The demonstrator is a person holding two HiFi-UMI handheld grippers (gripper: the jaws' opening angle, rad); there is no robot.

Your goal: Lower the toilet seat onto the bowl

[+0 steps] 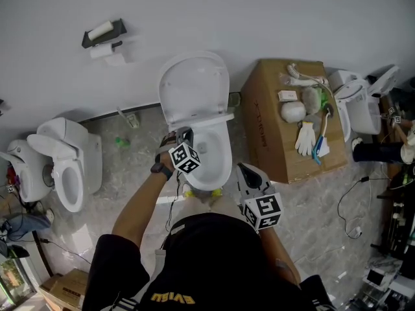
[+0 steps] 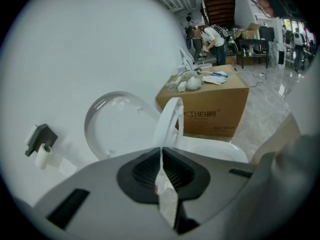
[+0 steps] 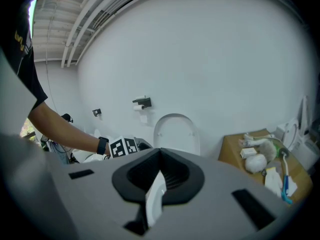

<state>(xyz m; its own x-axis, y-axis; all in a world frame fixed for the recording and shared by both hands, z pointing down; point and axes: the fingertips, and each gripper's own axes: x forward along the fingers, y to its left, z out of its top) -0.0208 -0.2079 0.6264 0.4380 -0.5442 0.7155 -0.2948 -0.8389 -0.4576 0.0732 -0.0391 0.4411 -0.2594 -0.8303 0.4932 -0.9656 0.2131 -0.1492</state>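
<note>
As the left gripper [image 1: 184, 135] reaches in at the centre of the head view, its jaws are pinched tight on the rim of the thin white plastic toilet seat [image 1: 211, 118]. Its own view shows that seat [image 2: 170, 118] edge-on, rising straight out of the closed pads. The seat's partway down: tilted clear of the upright white oval lid [image 1: 194, 86], which leans on the white wall [image 1: 292, 18], and not yet lying on the white ceramic bowl [image 1: 215, 155] just below it. Lower right of centre, the right gripper [image 1: 244, 170] hangs beside the bowl's front, apart from the seat. Its own view shows the jaws drawn together with nothing gripped between them. Right of the toilet sits a brown cardboard box [image 1: 269, 135] with a pair of white gloves [image 1: 305, 138] on top. At the left edge stands a second white toilet [image 1: 68, 167], and a dark paper-roll holder [image 1: 104, 35] is fixed to the wall at upper left.
</note>
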